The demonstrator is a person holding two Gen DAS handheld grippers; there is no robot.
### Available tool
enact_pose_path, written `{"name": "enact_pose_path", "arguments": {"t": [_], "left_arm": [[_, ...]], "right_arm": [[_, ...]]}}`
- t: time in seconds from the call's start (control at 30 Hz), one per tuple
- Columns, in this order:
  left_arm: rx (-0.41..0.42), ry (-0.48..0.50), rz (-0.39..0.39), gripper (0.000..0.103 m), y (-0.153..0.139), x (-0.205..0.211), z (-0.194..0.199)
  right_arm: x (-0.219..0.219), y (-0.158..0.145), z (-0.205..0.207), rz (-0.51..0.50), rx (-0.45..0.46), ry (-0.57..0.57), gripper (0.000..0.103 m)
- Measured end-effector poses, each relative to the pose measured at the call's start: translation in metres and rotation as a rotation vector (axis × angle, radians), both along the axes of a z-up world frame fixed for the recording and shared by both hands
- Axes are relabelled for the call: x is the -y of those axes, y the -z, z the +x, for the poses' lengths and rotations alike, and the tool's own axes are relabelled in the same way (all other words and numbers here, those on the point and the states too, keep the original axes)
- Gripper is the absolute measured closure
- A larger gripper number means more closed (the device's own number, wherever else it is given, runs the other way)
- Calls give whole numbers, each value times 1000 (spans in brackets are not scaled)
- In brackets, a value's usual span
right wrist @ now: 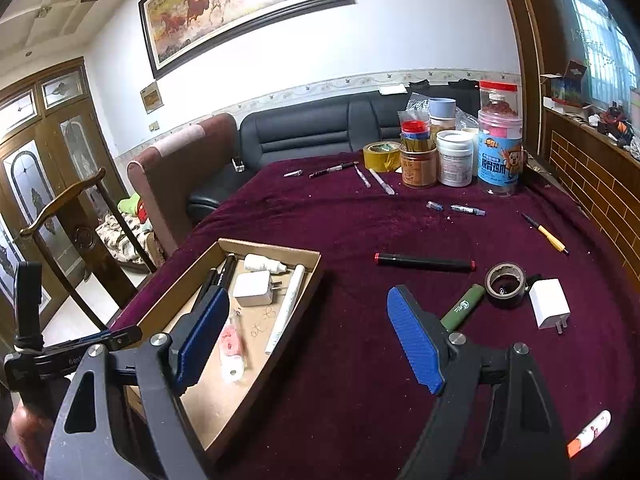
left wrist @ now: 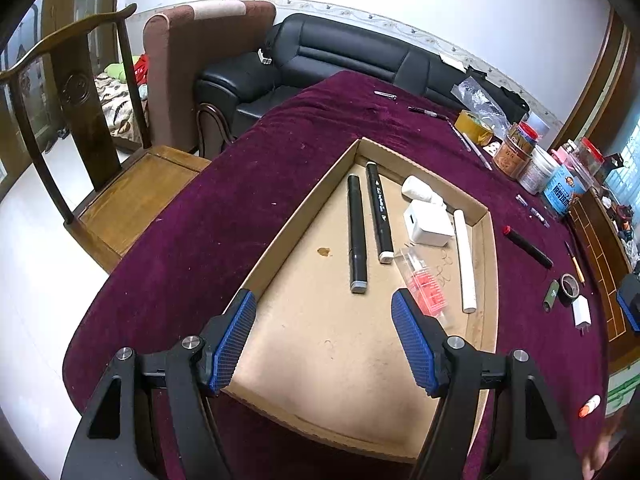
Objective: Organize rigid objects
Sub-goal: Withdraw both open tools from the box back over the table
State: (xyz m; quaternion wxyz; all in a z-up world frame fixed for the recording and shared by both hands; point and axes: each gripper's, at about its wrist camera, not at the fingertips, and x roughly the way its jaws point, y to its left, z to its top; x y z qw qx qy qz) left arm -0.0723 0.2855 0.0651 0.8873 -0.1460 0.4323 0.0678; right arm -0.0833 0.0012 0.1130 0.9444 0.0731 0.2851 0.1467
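While hovering above the near end of the shallow brown cardboard tray (left wrist: 308, 204), the left gripper (left wrist: 324, 340) released, blue ribbed pads apart, nothing between them. Inside the tray: two long black marker pens (left wrist: 357, 232) side by side at the far left; just right of them a small white squeeze bottle (left wrist: 418, 188) and a white square plug adapter (left wrist: 426, 222), touching or nearly so; along the right wall a slim white tube (left wrist: 465, 260); between adapter and tube, nearer the gripper, a clear plastic packet with a pink-red insert (left wrist: 426, 292). Tray resting on the worktop under a dark purple velvet cloth (left wrist: 200, 240).

From the right wrist view, the right gripper (right wrist: 304, 332) likewise released and empty, pads spread wide, left pad over the tray's edge, right pad over bare cloth. Still outside the tray, on the cloth to its right: a black marker with red ends (right wrist: 424, 262), lying crosswise; an olive-green lighter (right wrist: 462, 308) just beyond the right pad; a roll of dark tape (right wrist: 505, 282) touching or just beside the lighter's far end; a second white plug adapter (right wrist: 549, 307) next to the roll; a yellow-and-black pen (right wrist: 546, 234) further right; a white tube with an orange cap (right wrist: 590, 432) at the near right edge. At the far side of the worktop, a cluster of jars and tubs (right wrist: 456, 156), a yellow tape roll (right wrist: 382, 156) and several thin pens (right wrist: 334, 169).
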Motion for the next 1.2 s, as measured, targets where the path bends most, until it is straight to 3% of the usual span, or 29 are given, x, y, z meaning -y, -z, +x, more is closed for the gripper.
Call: {"name": "enact_pose_path", "arguments": {"t": [0.43, 0.7, 0.83, 0.97, 1.2], "left_arm": [[-21, 8, 21, 38, 3, 6, -3], [-25, 32, 74, 38, -3, 31, -3], [-5, 82, 161, 38, -10, 64, -3], [-13, 197, 193, 38, -10, 112, 3], [0, 350, 305, 38, -11, 184, 6]], "right_arm": [[7, 11, -2, 17, -30, 5, 21], [26, 17, -3, 45, -48, 37, 21], [45, 23, -1, 67, -67, 67, 21], [65, 30, 1, 84, -92, 102, 21], [111, 38, 8, 8, -112, 203, 21]]}}
